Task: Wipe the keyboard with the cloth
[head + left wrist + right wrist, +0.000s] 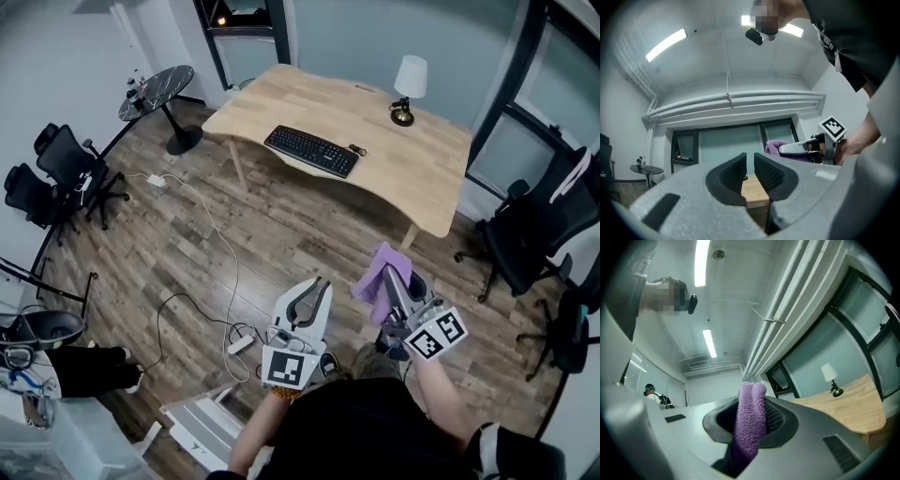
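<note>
A black keyboard [311, 150] lies on the pale wooden desk [422, 178] across the room, well ahead of both grippers. My right gripper [392, 272] is shut on a purple cloth [379, 275]; the folded cloth [751, 425] stands pinched between the jaws and hangs below them. To its left, my left gripper [313, 292] is shut with nothing in it, its pads [765, 171] close together. Both grippers are held up level over the floor. In the left gripper view the cloth [776, 146] shows at the right.
A small lamp [408, 86] stands at the desk's far edge. Black office chairs stand at the right [530, 234] and the left [58, 164]. A round side table [159, 94] stands at the far left. White cables and a power strip [242, 343] trail over the wooden floor.
</note>
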A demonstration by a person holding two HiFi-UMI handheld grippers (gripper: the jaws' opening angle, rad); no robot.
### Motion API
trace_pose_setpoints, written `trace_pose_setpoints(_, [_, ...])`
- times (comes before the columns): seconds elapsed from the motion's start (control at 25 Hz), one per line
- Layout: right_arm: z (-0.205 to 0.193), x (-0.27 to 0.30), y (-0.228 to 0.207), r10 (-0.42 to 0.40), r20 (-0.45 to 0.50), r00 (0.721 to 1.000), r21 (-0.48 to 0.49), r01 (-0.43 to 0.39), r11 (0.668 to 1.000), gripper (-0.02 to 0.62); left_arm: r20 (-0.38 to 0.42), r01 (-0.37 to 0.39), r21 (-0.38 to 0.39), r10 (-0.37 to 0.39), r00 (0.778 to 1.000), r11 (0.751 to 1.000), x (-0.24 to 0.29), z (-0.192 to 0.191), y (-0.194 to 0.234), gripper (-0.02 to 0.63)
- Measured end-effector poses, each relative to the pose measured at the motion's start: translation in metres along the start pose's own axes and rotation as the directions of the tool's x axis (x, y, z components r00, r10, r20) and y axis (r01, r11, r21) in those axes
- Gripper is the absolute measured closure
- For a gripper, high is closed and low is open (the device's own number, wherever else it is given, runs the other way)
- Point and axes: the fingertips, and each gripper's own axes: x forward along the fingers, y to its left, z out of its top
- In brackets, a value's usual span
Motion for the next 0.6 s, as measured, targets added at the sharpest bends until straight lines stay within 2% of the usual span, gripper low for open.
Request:
trace_pose_setpoints(0.08, [-0.005, 0.013, -0.010, -0.021, -0.013, 1.000, 0.005, 0.021, 1.000, 0.525, -0.012, 0.006, 0.019, -0.005, 1.000, 1.000, 0.004, -0.007, 0.015, 0.543])
trace_pose_setpoints(0.32, [-0.028, 0.063, -0.058, -0.074, -0.036, 0.997, 0.032, 0.075, 0.997, 0.525, -0.061, -0.021, -0.006, 0.020, 0.998, 1.000, 0.027, -0.045, 0.068, 0.543])
trace_pose_setpoints(0.6, [-0.049, 0.157, -0.136, -0.155, -0.039, 0.987, 0.105, 0.159, 0.982, 0.525, -0.116, -0.028, -0.026, 0.025, 0.993, 0.999, 0.092, -0.084, 0.159, 0.543])
